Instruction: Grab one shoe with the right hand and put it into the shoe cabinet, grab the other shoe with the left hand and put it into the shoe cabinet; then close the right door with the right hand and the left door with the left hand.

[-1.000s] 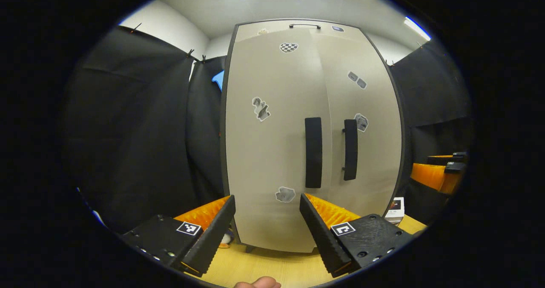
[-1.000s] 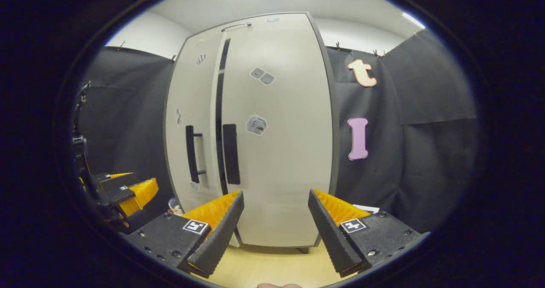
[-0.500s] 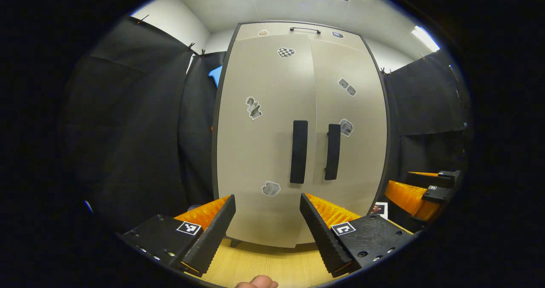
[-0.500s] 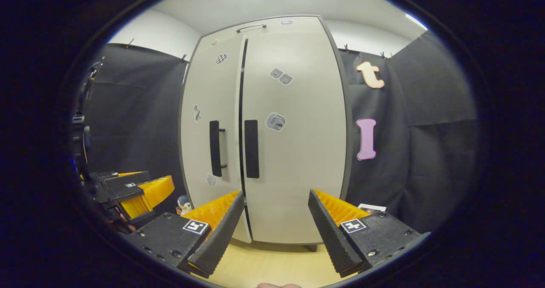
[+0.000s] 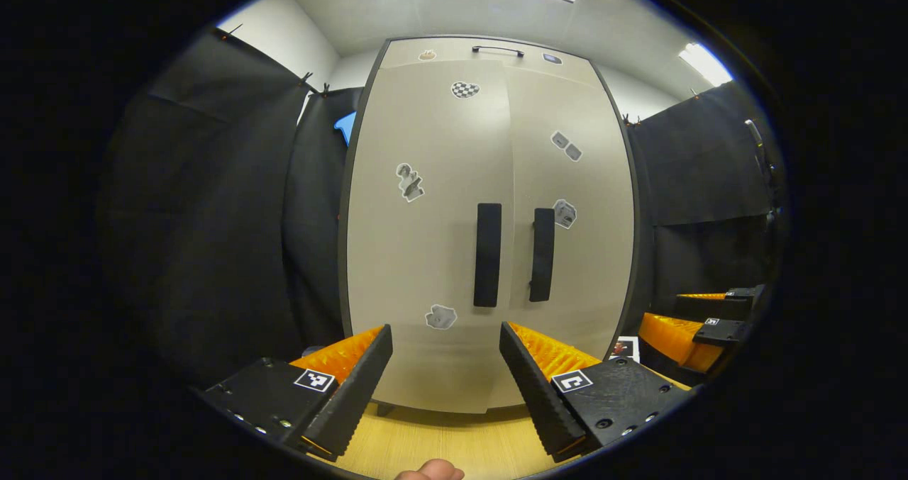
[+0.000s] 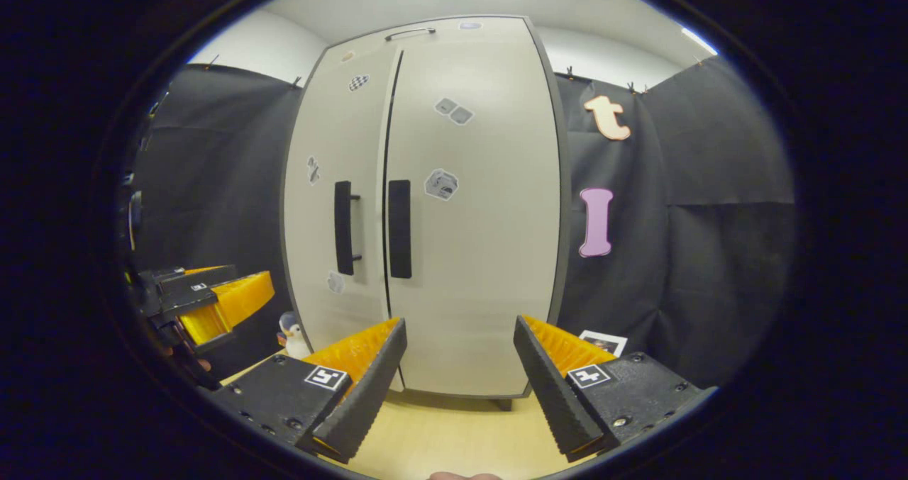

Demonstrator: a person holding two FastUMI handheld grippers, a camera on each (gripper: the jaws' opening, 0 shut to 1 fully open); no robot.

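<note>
The beige shoe cabinet (image 5: 425, 147) stands in front of me with both doors shut. Its two black handles (image 5: 487, 254) sit side by side at the middle seam. In the left gripper view my left gripper (image 5: 445, 328) is open and empty, held a short way back from the left door. The right gripper (image 5: 699, 324) shows at the right edge. In the right gripper view the cabinet (image 6: 482, 253) is seen from its right side, with a thin dark seam between the doors. My right gripper (image 6: 460, 321) is open and empty before the right door (image 6: 475, 288). The left gripper (image 6: 213, 299) shows at far left.
The cabinet stands on a light wooden floor (image 6: 461, 437). A small penguin toy (image 6: 291, 327) sits at its lower left corner, and a small printed card (image 6: 603, 342) lies at its lower right. Black cloth walls close in on both sides.
Both grippers have drawn back from the cabinet, which looks smaller. The dark gap beside the right door has narrowed to a thin seam. Both grippers stayed open.
</note>
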